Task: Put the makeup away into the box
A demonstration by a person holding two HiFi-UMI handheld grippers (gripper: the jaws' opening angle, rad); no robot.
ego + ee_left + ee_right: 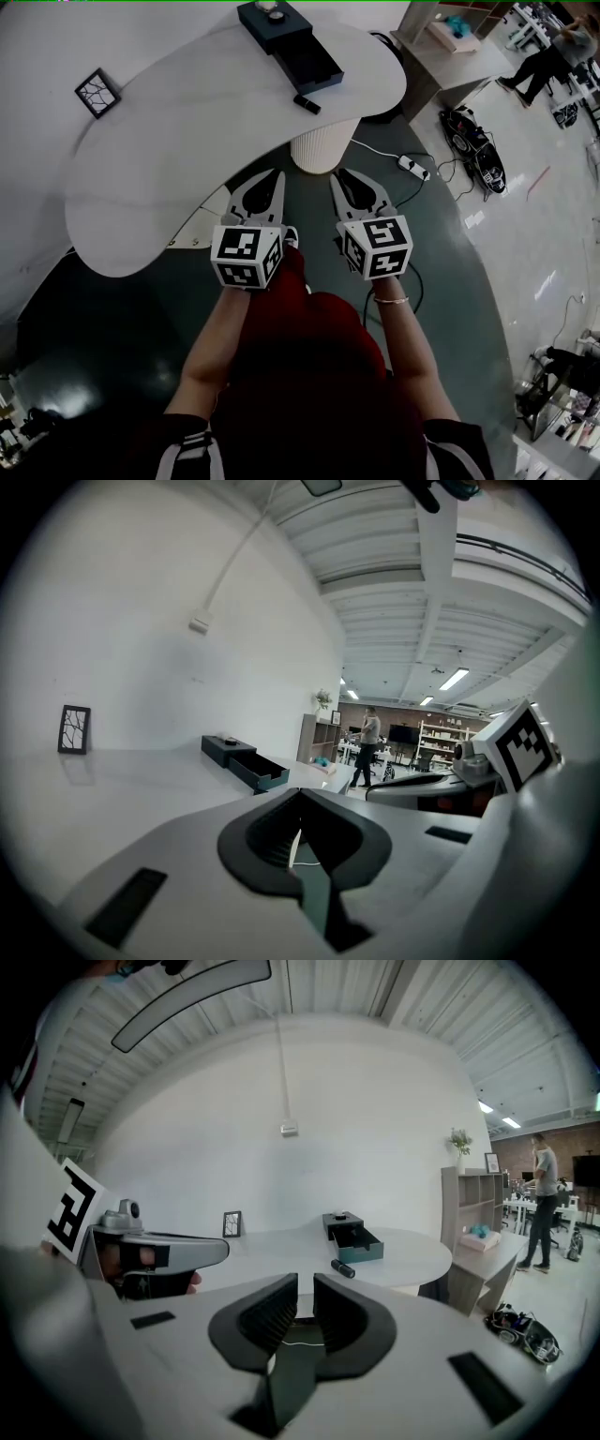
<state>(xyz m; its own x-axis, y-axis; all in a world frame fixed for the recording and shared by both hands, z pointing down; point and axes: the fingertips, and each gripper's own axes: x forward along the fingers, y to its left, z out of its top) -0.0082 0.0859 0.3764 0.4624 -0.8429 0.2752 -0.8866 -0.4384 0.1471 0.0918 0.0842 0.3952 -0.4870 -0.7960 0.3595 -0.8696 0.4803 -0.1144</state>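
Open-plan lab-office; shelf unit [469, 1206]; power strip [413, 167]; strip lights [454, 679]

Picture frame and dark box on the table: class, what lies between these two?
Nothing: between the picture frame and the dark box the white table is bare, as the head view shows.

We see a smooth matt white table [187, 141], a matt dark box [265, 33] and a glossy floor [525, 234].

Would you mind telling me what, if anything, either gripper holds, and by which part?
Nothing is held: the left gripper and right gripper are both empty.
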